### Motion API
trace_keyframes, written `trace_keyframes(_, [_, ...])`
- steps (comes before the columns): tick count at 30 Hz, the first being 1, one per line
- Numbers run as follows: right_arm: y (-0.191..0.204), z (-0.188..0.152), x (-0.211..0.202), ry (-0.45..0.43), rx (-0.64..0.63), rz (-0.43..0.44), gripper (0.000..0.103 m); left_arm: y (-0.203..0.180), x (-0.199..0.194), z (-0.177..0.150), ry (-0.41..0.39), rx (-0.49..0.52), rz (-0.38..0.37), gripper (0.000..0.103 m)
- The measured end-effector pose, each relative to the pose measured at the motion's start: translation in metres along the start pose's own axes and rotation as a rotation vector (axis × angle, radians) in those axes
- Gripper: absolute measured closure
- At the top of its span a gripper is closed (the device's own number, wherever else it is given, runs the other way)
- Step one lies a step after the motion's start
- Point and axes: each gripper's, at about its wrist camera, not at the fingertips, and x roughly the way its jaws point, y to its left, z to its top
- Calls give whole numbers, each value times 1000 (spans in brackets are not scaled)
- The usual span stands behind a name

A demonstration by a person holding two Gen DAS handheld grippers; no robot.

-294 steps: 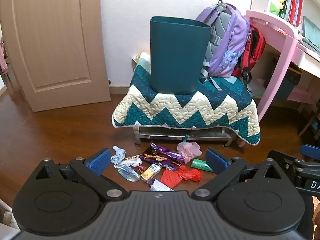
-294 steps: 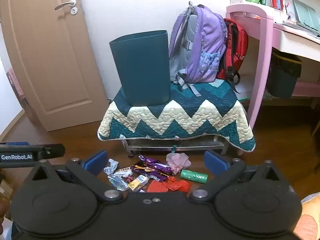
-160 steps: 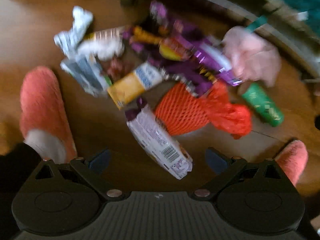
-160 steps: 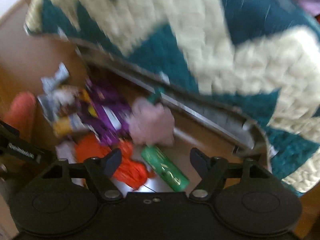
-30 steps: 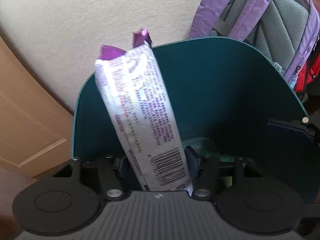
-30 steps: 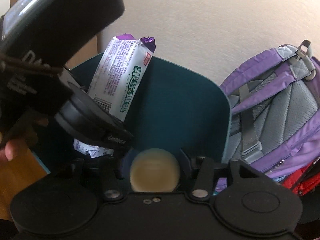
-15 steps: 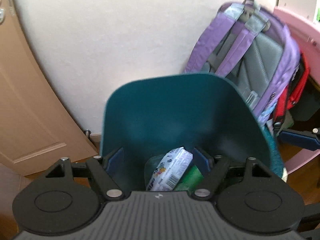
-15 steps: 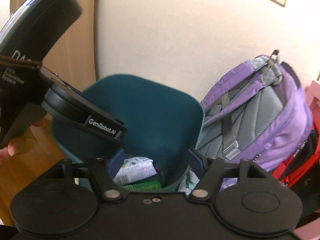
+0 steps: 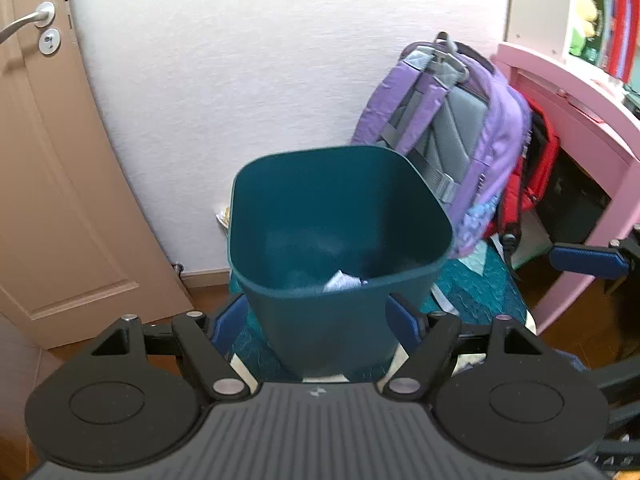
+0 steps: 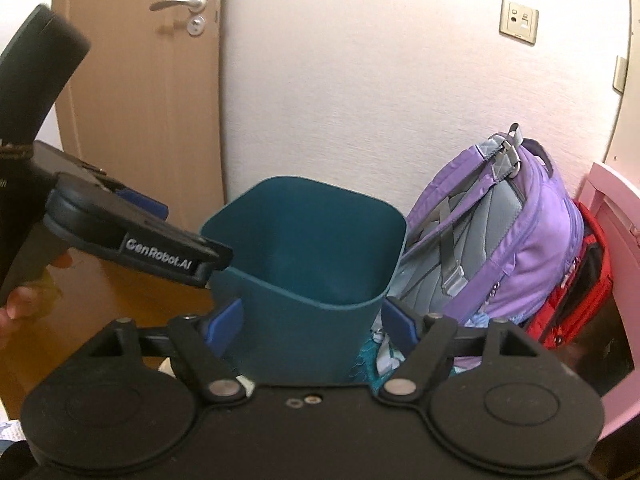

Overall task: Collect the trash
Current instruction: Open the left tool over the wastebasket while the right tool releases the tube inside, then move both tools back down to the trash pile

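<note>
From my left wrist camera I look down into the teal bin and see a white wrapper lying at its bottom against the near wall; my right wrist camera sits lower and shows only the bin's inner walls, nothing of the contents. The right view alone shows a wall socket above the bin, and a hand gripping the left tool's handle to the bin's left.

My left gripper stands wide with nothing between its blue pads, the bin's front wall showing through the gap. My right gripper has just been opening further and is likewise wide and empty, framing the bin's near side.

The bin stands on a teal quilted cover, with a purple backpack leaning just to its right and a door to its left.
</note>
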Motion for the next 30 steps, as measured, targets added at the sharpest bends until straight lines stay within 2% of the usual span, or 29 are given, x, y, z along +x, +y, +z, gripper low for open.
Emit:
trace_keyframes(4, [7,-17,-13,-5,7,15,24,-4,-16,-27,-4,11,-15,27])
trace_keyframes(6, [11,-28,-18,-3,14,27,23,-5,-19,-41,-3,16,-18,23])
trace_keyframes(13, [20,-65,-6,34,47,54,17,-1,-11,-93,30,-2,-24,22])
trace_keyframes(19, [23,-105,22,86,73,70,12,0,27,-138,96,-19,4,22])
trace_keyframes(25, [22,-152,59,153,104,95,10,4,77,-182,188,-87,-2,22])
trace_keyframes(30, [20,-197,100,233,119,121,10,8,125,-215,284,-161,-8,13])
